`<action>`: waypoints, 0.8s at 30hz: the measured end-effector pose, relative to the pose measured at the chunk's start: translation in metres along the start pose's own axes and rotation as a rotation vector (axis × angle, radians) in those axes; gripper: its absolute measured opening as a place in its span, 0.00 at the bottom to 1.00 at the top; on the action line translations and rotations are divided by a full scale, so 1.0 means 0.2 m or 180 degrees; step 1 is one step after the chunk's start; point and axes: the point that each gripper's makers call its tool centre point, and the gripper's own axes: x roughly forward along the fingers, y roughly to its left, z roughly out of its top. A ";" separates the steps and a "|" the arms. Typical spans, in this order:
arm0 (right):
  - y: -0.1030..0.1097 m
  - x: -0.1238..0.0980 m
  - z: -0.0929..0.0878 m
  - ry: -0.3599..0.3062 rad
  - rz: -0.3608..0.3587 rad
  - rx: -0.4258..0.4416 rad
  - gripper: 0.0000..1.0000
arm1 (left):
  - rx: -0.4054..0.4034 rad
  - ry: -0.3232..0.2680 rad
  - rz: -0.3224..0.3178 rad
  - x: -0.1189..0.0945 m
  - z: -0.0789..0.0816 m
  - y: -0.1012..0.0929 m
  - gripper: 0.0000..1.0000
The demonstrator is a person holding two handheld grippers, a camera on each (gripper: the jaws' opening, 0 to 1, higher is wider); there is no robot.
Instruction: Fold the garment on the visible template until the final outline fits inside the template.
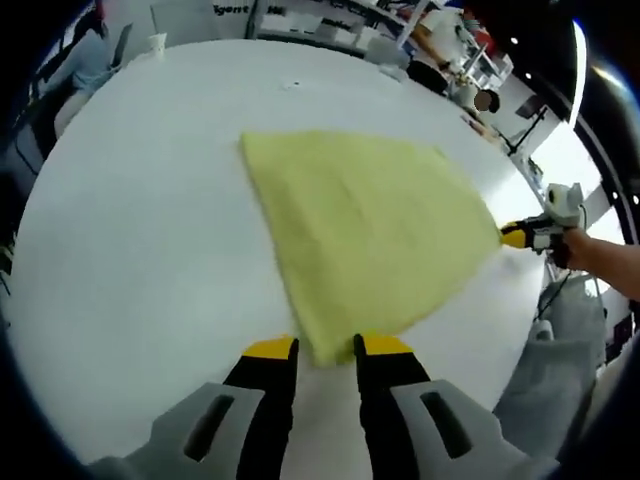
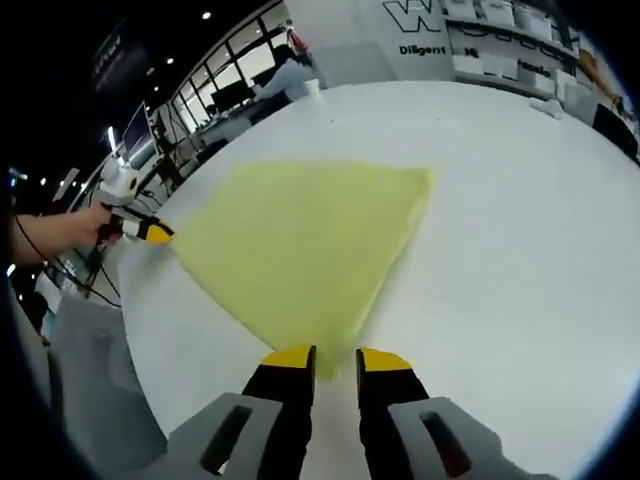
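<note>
Yellow cloth, the garment (image 1: pixel 365 235), lies spread flat on the white surface (image 1: pixel 150 250) in a fan-like outline, one layer as far as I can judge, with no crease line I can make out. My left claw (image 1: pixel 327 348) sits at the near corner, its yellow tips to either side of the fabric edge with a narrow gap between them; I cannot tell whether cloth is pinched there. In the right gripper view the right claw (image 2: pixel 335 360) stands the same way at another corner of the garment (image 2: pixel 300 240), tips slightly apart, grip likewise not certain. Each claw shows in the other's view at the far corner, with a hand (image 2: pixel 60 232) behind it. I see no template marking on the surface in either view, so fit cannot be checked. My assessment: the task is at an early stage, the garment laid out and both corners addressed, with all folds outstanding.
</note>
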 end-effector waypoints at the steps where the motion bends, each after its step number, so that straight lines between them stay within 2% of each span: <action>1: 0.01 -0.01 -0.01 0.0002 -0.0001 0.0000 0.11 | 0.0034 0.0008 0.0011 -0.01 -0.01 -0.01 0.30; 5: 0.03 -0.01 -0.05 0.0079 0.0031 0.0009 0.12 | 0.0059 0.0092 -0.0006 0.00 -0.06 -0.03 0.28; 8: 0.04 0.01 -0.07 0.0122 0.0032 0.0009 0.10 | 0.0060 0.0136 0.0035 0.01 -0.09 -0.03 0.21; 10: 0.05 0.02 -0.09 0.0150 0.0038 0.0038 0.08 | 0.0065 0.0161 0.0070 0.02 -0.10 -0.02 0.11; 14: 0.05 0.03 -0.09 0.0118 0.0053 0.0170 0.04 | 0.0029 0.0105 0.0036 0.02 -0.10 -0.03 0.08; 16: 0.04 0.02 -0.09 0.0110 0.0035 0.0115 0.00 | 0.0039 0.0078 -0.0002 0.03 -0.10 -0.03 0.06; 19: 0.03 0.01 -0.09 0.0080 0.0066 0.0104 0.00 | -0.0026 0.0060 -0.0019 0.02 -0.11 -0.01 0.06; 20: 0.01 0.01 -0.09 0.0067 0.0053 -0.0030 0.00 | -0.0048 0.0049 -0.0021 0.01 -0.11 0.00 0.05; 21: 0.02 0.01 -0.10 0.0070 0.0080 0.0004 0.00 | -0.0121 0.0056 -0.0049 0.01 -0.11 0.00 0.05; 24: 0.00 0.01 -0.11 0.0054 0.0097 0.0046 0.00 | -0.0119 0.0064 -0.0079 0.00 -0.12 0.02 0.05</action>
